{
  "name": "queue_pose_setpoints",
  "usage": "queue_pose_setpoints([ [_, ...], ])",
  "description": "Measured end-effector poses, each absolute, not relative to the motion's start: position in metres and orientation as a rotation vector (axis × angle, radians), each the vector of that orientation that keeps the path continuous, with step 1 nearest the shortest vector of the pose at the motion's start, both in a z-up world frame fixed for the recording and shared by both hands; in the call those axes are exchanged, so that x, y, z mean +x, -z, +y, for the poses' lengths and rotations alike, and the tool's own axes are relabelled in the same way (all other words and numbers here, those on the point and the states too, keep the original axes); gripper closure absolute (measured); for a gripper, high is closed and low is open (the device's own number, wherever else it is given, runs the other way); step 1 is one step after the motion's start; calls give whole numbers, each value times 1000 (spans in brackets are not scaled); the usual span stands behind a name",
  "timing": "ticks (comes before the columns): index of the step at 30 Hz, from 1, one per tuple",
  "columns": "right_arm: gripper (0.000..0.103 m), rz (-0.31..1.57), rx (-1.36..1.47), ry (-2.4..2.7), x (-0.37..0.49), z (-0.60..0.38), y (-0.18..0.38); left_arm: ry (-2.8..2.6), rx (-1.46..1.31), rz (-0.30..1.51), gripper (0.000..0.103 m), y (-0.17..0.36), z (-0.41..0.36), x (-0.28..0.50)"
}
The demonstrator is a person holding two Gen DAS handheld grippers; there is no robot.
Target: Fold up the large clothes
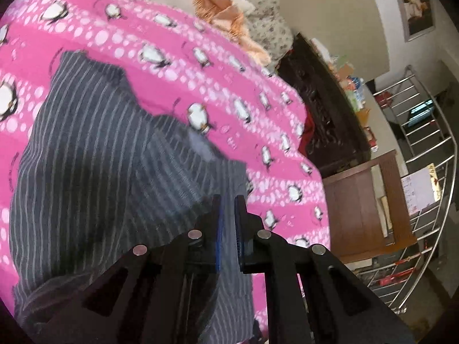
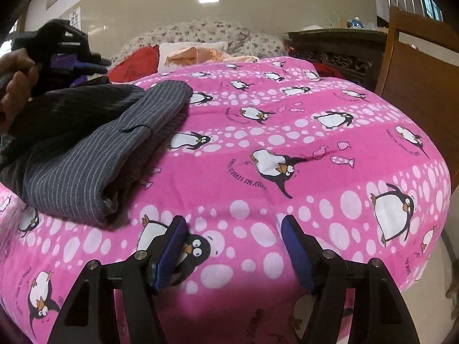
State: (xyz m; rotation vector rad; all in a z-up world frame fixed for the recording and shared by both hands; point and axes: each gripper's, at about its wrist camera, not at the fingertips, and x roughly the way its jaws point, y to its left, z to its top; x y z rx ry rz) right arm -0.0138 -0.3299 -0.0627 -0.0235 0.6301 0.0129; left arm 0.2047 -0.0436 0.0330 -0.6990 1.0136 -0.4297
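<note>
A dark grey pinstriped garment [image 1: 94, 157] lies on a bed under a pink penguin-print sheet [image 1: 200, 66]. My left gripper [image 1: 228, 200] is shut on an edge of this garment, and striped cloth runs down between its blue pads. In the right wrist view the garment [image 2: 94, 149] lies folded over at the left of the sheet [image 2: 287, 143]. A hand [image 2: 14, 86] holds the left gripper [image 2: 57, 40] above its far end. My right gripper [image 2: 232, 220] stands open low over the bare sheet near the bed's front edge, to the right of the garment, with nothing between its fingers.
At the head of the bed lie a peach fringed cloth [image 2: 195, 53], a red cloth [image 2: 134, 63] and a floral quilt [image 2: 200, 33]. A dark carved cabinet [image 2: 338, 48] and a wooden board [image 2: 421, 86] stand to the right. A metal railing [image 1: 424, 143] lies beyond.
</note>
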Motion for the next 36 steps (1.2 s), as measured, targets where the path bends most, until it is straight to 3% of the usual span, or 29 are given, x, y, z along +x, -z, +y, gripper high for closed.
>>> queue_pose_setpoints([
  [12,35,649,-49,-8,-13,-326,60,464,-884,886,96,-94,31,167],
  [14,35,692,-58,-1,-10,-327,50,419,-862,860,92,-96,60,156],
  [16,35,666,-35,36,-11,-330,28,352,-836,850,76,-85,89,141],
  [20,35,595,93,-54,-1,-320,-26,247,-841,934,75,-27,127,102],
  [26,30,654,339,-417,59,-259,-56,278,-662,918,75,-6,98,47],
  [36,28,918,787,-529,152,-212,-7,346,-237,820,75,5,22,7],
])
